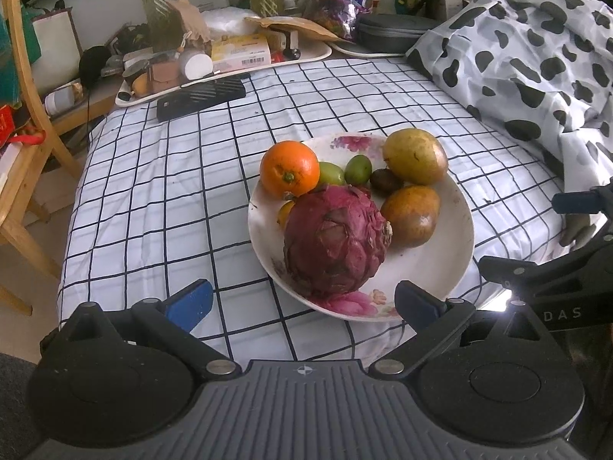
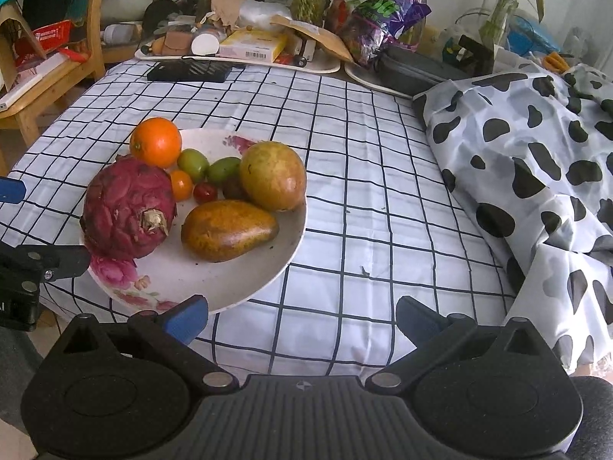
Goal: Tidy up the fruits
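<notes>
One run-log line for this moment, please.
left hand-held gripper: open, empty | right hand-held gripper: open, empty | plate: all fruit on it | stage: pre-grasp

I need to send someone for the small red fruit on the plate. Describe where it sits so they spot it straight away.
Find the flowered white plate on the checked tablecloth. In the right wrist view, the small red fruit sits near the plate's middle, just beyond the brown mango and right of the small orange fruit. It is the smallest piece, glossy and red; the dragon fruit is far bigger and dull magenta.
</notes>
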